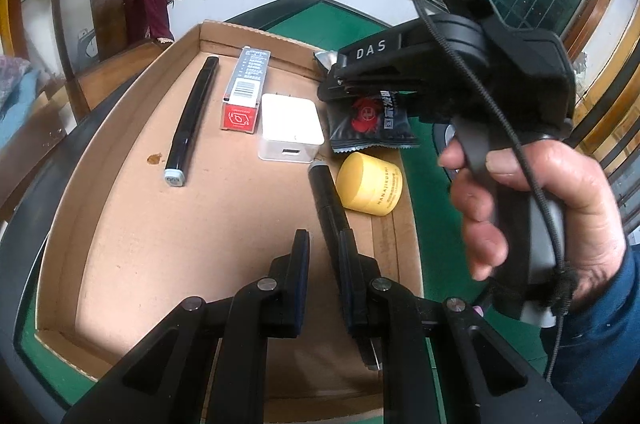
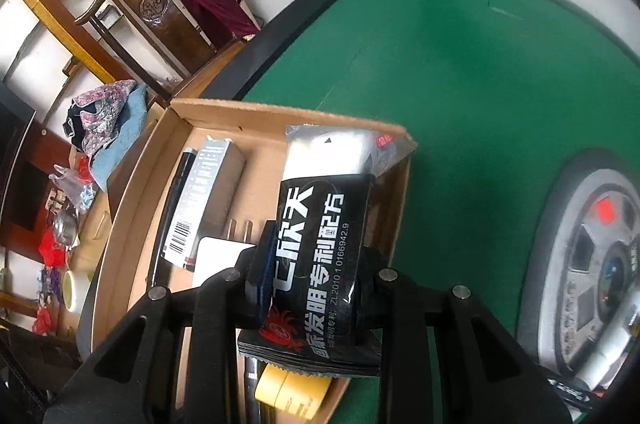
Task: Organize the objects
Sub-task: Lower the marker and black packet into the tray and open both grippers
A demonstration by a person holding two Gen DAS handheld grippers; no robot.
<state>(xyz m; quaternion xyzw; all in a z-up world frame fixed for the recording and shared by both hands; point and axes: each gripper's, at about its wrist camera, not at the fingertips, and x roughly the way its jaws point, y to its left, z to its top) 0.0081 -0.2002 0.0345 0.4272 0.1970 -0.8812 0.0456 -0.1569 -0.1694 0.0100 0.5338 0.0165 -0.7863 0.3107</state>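
the black gripper body (image 1: pixel 404 64) held in the right hand carried white capitals reading "das" on its side. the black foil sachet (image 2: pixel 320 256) clamped between that gripper's jaws bore large white chinese characters, and below them a smaller white line ending in "zl 2010 1 0166942.9"; a red crab emblem sat near its serrated lower edge. the round yellow plastic jar (image 1: pixel 370 184) showed brown lettering along its rim that looked like "hanajirushi". the grey and red cardboard carton (image 1: pixel 244 92) carried a barcode and small print too fine to read. the black marker pen (image 1: pixel 192 120) had a grey end cap with blurred digits.
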